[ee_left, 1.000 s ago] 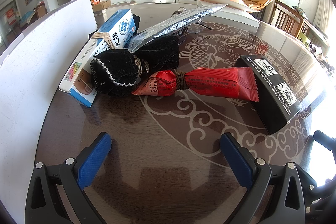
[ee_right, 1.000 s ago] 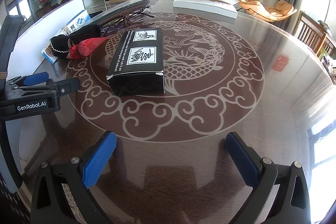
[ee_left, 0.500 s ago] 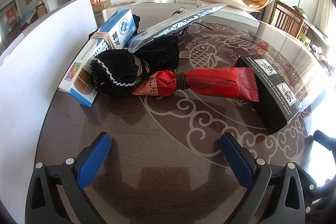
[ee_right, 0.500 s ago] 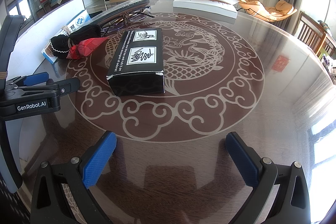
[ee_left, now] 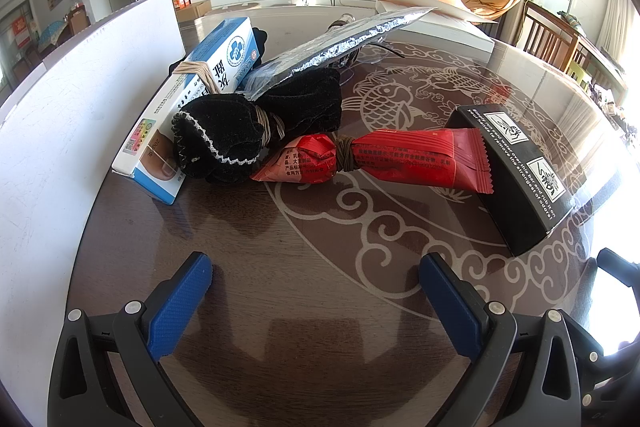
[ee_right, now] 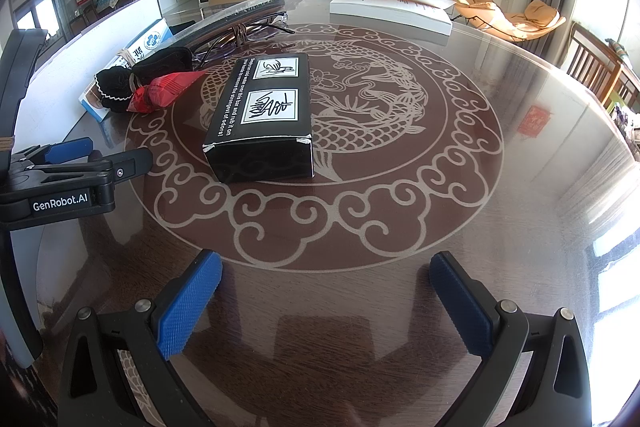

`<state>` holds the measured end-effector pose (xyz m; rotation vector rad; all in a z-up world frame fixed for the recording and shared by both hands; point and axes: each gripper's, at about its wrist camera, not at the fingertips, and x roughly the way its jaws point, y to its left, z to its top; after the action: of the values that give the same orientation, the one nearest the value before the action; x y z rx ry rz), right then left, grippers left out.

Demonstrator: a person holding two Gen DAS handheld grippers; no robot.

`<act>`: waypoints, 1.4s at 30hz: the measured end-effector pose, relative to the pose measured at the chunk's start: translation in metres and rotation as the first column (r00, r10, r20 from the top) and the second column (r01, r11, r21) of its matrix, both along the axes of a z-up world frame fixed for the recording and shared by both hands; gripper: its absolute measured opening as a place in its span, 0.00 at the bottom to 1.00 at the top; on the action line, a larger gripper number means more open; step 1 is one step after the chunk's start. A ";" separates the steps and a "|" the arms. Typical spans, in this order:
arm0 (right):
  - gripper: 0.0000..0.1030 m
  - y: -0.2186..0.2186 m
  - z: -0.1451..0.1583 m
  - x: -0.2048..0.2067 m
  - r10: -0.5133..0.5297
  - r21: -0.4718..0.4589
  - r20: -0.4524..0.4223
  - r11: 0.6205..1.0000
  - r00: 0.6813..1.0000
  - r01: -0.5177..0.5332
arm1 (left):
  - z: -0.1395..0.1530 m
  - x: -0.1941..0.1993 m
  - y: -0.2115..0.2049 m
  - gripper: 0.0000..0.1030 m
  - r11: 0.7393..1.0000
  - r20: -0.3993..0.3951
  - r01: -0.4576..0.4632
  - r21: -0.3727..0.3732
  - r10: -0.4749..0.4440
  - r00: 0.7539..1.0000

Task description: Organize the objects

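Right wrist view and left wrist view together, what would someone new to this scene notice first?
Probably the black box with white labels, lying flat in the middle of the table's carp pattern. Next, the cluster to its left by the white board: a red snack packet tied with cord, a black velvet pouch and a blue-and-white carton. Both grippers, left gripper and right gripper, are open above bare table.

table (ee_right: 400, 299): you see dark brown with a pale fish and curly cloud pattern
black box (ee_right: 264, 115): black with two white squares of black scribbles
snack pack (ee_left: 400, 159): red, with a brown band tied round it
cloth pouch (ee_left: 224, 139): black with white zigzag trim
carton (ee_left: 208, 83): white and blue
foil bag (ee_left: 340, 39): shiny silver
your gripper pads (ee_left: 180, 303): blue with tiny bumps
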<state>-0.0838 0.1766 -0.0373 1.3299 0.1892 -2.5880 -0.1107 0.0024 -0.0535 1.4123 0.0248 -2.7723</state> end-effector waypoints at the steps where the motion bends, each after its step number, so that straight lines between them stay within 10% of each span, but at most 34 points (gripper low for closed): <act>1: 1.00 0.000 0.000 0.000 0.000 0.000 0.000 1.000 1.000 0.000 | 0.001 0.000 0.000 1.00 1.000 0.000 0.000 0.000 0.000 1.000; 26: 1.00 0.000 0.000 0.000 0.000 0.000 0.000 1.000 1.000 0.000 | -0.002 0.064 0.007 1.00 0.995 0.068 0.103 0.004 -0.103 0.992; 42: 1.00 0.002 0.014 -0.015 0.023 0.010 0.014 1.000 1.000 -0.023 | 0.009 0.070 -0.022 1.00 0.998 0.043 -0.069 0.000 0.069 0.997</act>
<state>-0.0984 0.1782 -0.0234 1.3408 0.2144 -2.5612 -0.0407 -0.0195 -0.0442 1.4425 0.0734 -2.6865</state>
